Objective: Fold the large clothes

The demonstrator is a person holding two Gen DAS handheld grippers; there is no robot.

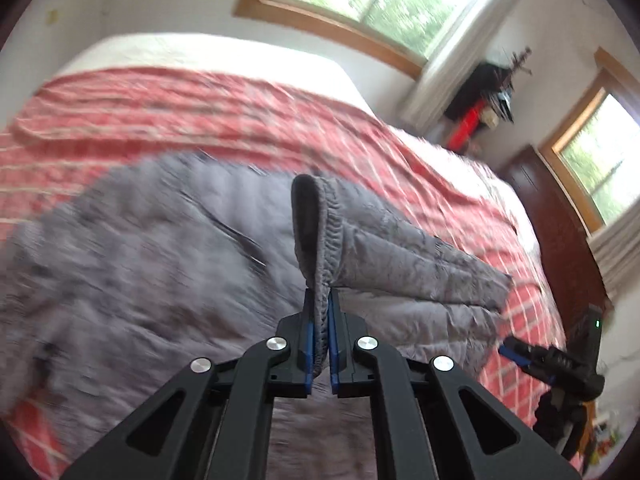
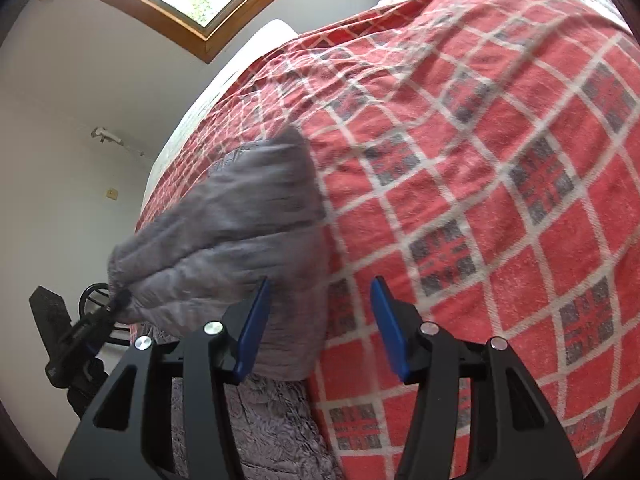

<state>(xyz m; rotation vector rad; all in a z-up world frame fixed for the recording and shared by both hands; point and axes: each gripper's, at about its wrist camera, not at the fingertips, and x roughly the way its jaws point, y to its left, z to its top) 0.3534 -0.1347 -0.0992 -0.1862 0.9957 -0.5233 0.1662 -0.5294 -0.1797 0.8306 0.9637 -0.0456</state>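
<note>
Left gripper [image 1: 320, 300]: jaws clenched on the elasticated cuff [image 1: 320, 240] of a grey quilted jacket [image 1: 152, 264]; the cuff stands up in a loop above the pads. The jacket lies spread on the red checked bedspread [image 1: 240, 120], its sleeve raised off the bedspread towards the grip. Right gripper [image 2: 320, 312]: jaws released and standing apart, nothing between them, poised above the bedspread [image 2: 500, 200] at the jacket's [image 2: 240, 220] edge. In the left wrist view, the right gripper [image 1: 516, 354] appears beyond the sleeve, over the bedspread's edge.
</note>
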